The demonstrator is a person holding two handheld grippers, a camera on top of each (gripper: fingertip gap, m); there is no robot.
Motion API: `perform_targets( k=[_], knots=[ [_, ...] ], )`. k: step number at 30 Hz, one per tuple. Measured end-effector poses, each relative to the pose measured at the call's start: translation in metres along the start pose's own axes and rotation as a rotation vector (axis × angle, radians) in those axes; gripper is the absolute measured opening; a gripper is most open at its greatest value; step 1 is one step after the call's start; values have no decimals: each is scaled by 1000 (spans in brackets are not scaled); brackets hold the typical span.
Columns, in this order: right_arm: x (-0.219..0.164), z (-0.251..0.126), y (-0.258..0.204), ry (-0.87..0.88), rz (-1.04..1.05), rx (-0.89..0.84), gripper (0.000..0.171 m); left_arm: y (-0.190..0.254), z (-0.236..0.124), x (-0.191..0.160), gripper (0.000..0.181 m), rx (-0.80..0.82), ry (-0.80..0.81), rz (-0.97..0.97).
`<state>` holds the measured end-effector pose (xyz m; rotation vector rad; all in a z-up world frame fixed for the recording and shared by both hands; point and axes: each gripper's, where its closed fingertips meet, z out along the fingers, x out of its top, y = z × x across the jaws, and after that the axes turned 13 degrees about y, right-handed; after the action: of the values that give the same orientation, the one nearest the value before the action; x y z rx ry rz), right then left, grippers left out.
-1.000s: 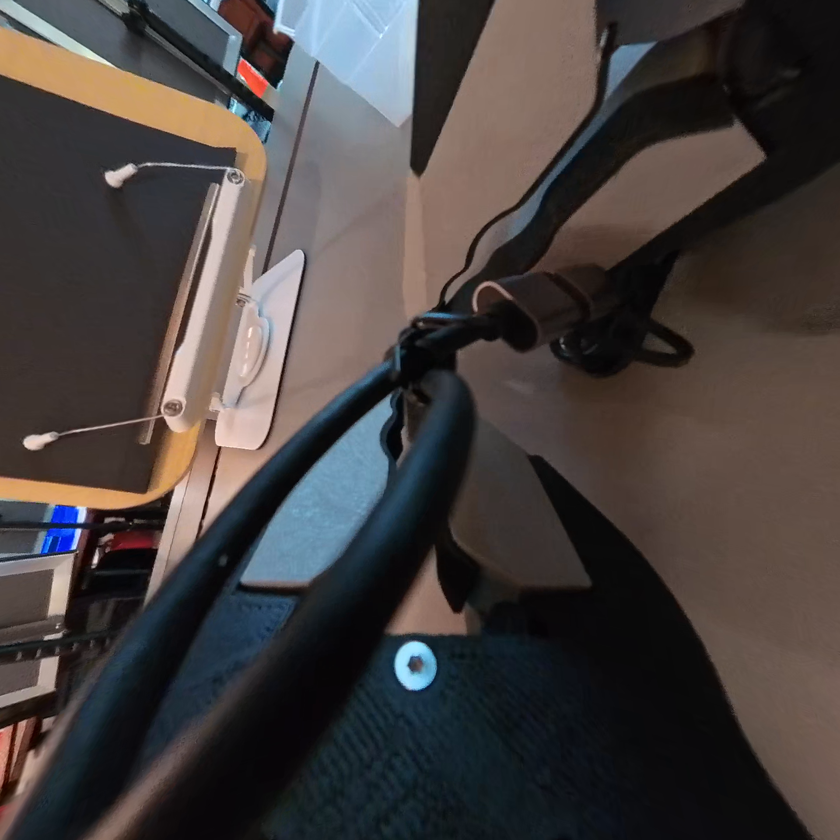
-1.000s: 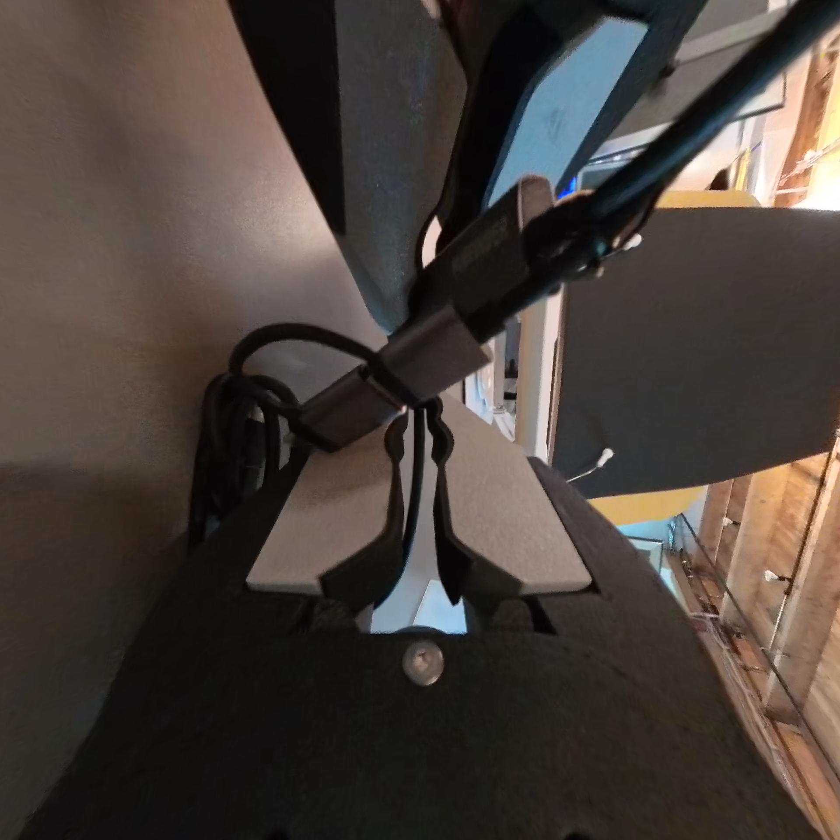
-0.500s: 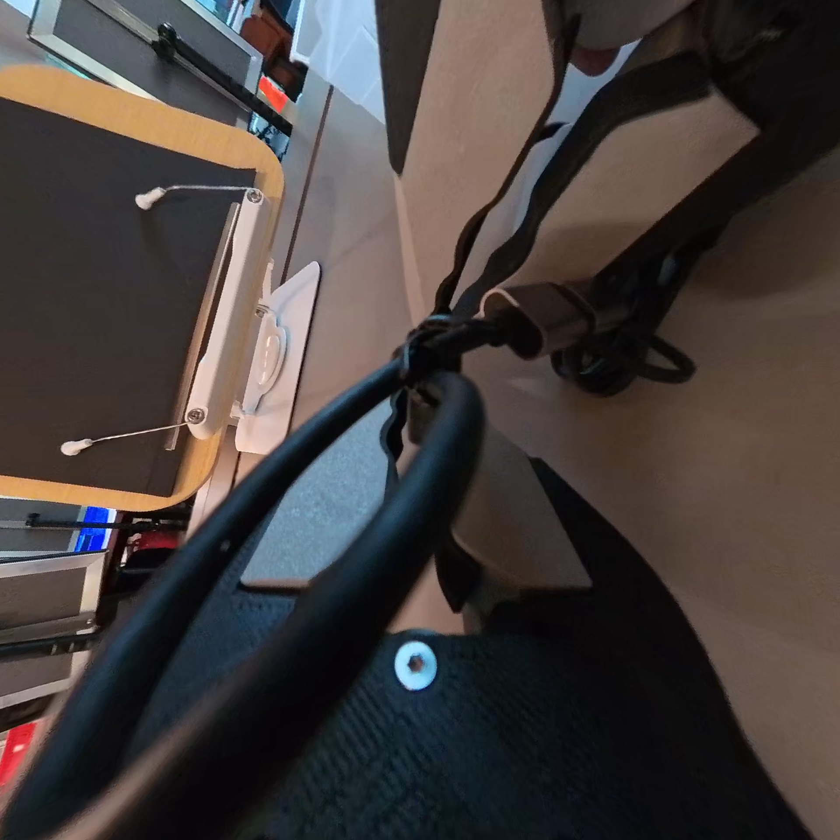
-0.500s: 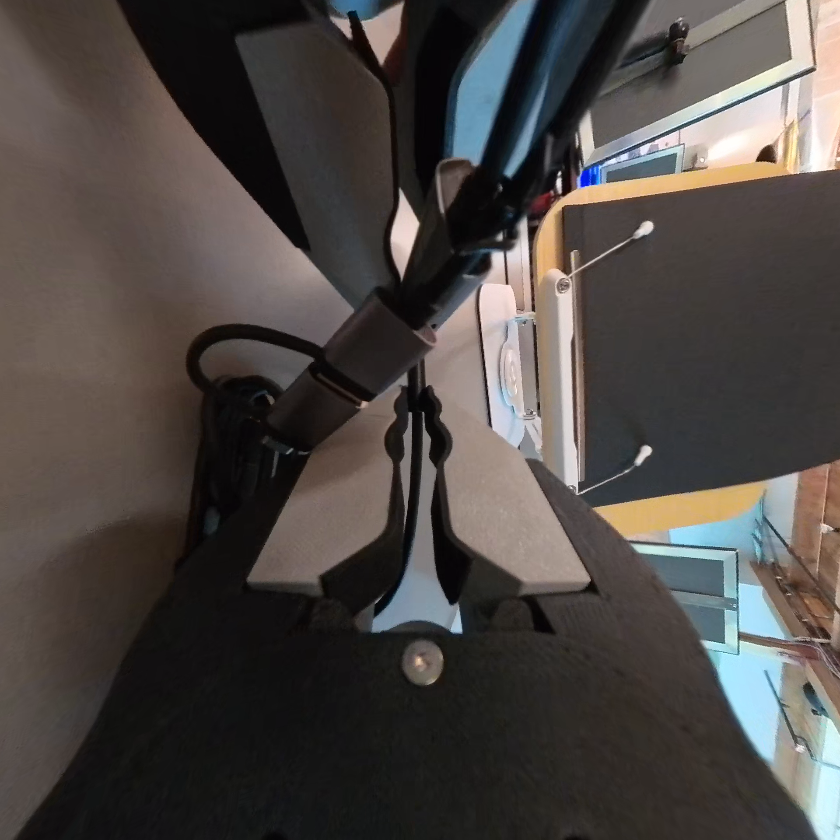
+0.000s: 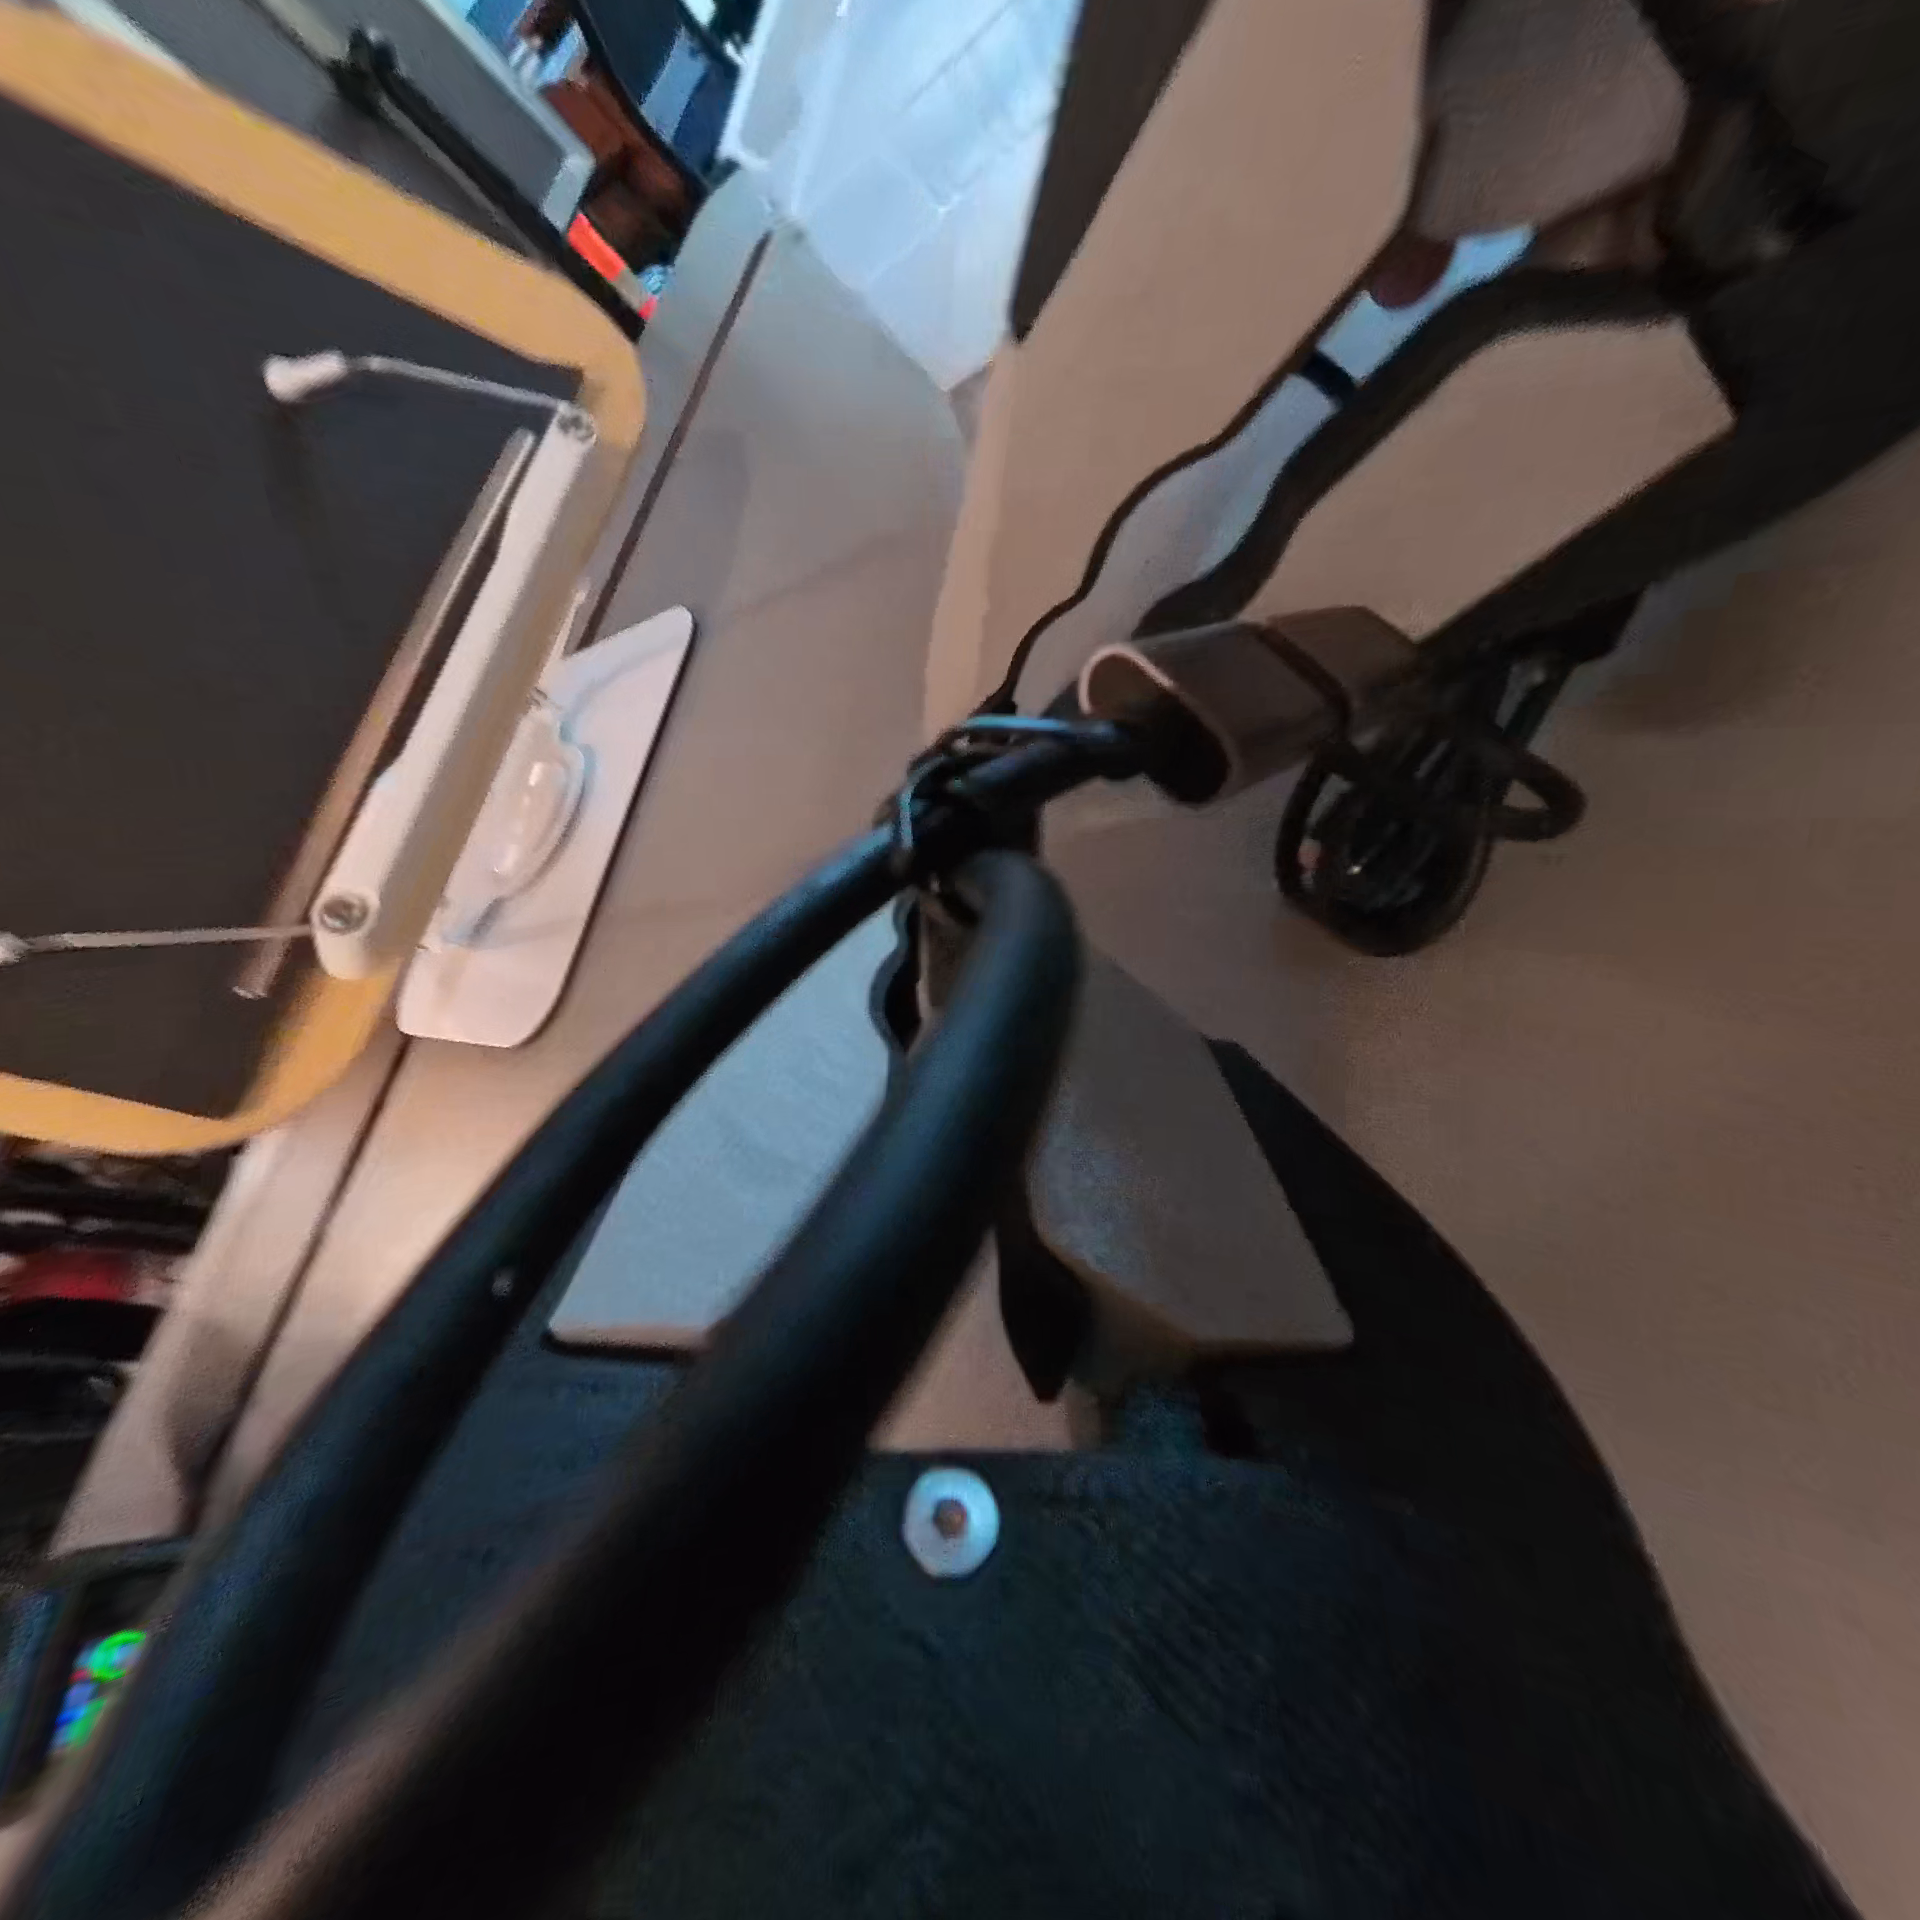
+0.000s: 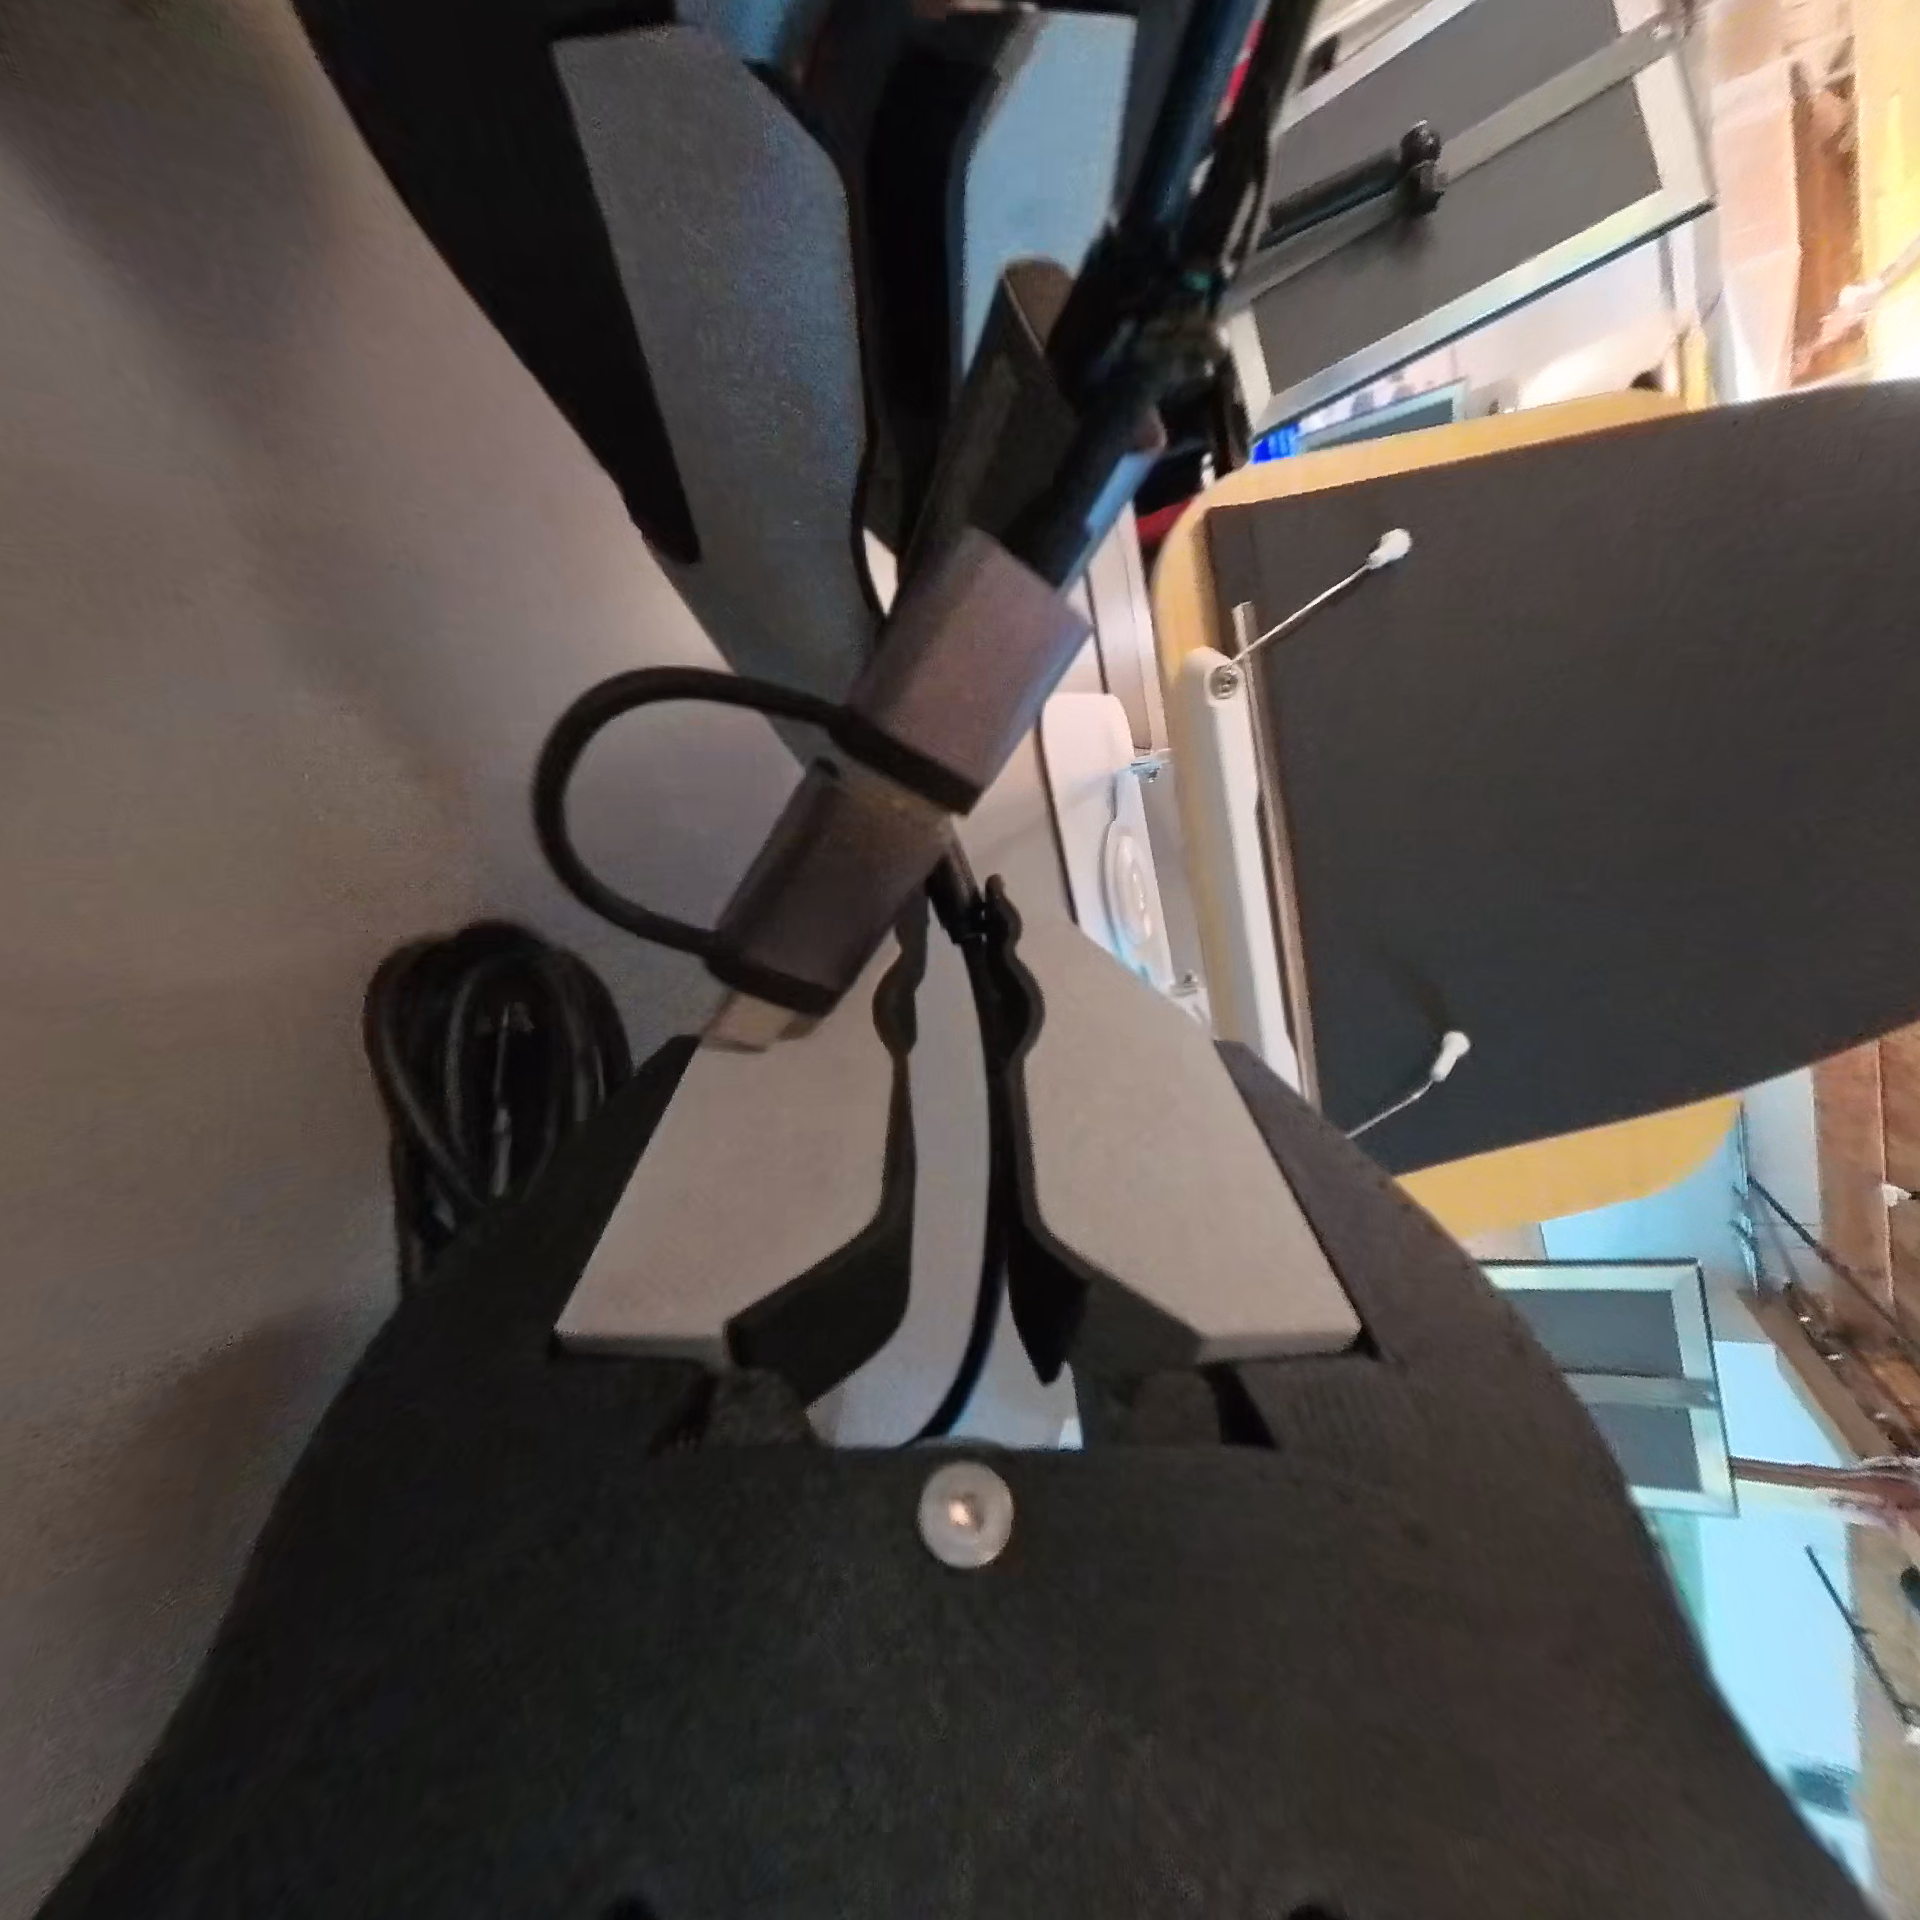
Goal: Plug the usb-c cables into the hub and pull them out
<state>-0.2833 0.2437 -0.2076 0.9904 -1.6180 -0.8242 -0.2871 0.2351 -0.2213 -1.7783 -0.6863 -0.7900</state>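
The grey metal hub (image 5: 1226, 696) hangs above the beige table (image 5: 1558, 1247), with its thick black cable (image 5: 727, 1091) looping back over my left gripper (image 5: 920, 925). The left gripper is shut on that cable right at the hub's end. In the right wrist view the hub (image 6: 956, 675) stands steeply just beyond my right gripper (image 6: 951, 925). The right gripper is shut on a thin black USB-C cable (image 6: 982, 1143) that runs up between its jaws to the hub's lower end. A thin loop (image 6: 582, 810) curls out to the hub's left.
A coil of black cable (image 6: 488, 1039) lies on the table below the hub and also shows in the left wrist view (image 5: 1392, 842). A black panel with a wood-coloured rim (image 5: 208, 623) stands on a white bracket (image 5: 447, 748) and white foot plate (image 5: 613, 727) at the table's edge. The tips of both grippers are at nearly the same place.
The hub has tilted steeper and sits higher above the right fingertips. The thin loop beside it has widened. The coil now lies farther from the hub. Both grips are unchanged.
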Motion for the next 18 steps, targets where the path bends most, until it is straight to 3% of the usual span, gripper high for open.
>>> perform_targets(
  k=[1,4,8,10,14,18],
  knots=[
    [0,3,5,20,17,-16,8,-5,1,0,6,11,17,-43],
    [4,0,20,112,210,-16,13,-12,-2,6,3,1,105,-229],
    [-9,-18,49,245,547,-22,17,-21,-11,-2,0,20,136,-321],
    [-12,-27,61,328,693,-16,18,-22,-11,-2,9,13,157,-369],
    [0,-39,74,508,892,31,30,-20,-8,4,10,7,187,-367],
    [24,-40,44,573,961,269,33,-13,-6,15,7,4,221,-262]
  ],
)
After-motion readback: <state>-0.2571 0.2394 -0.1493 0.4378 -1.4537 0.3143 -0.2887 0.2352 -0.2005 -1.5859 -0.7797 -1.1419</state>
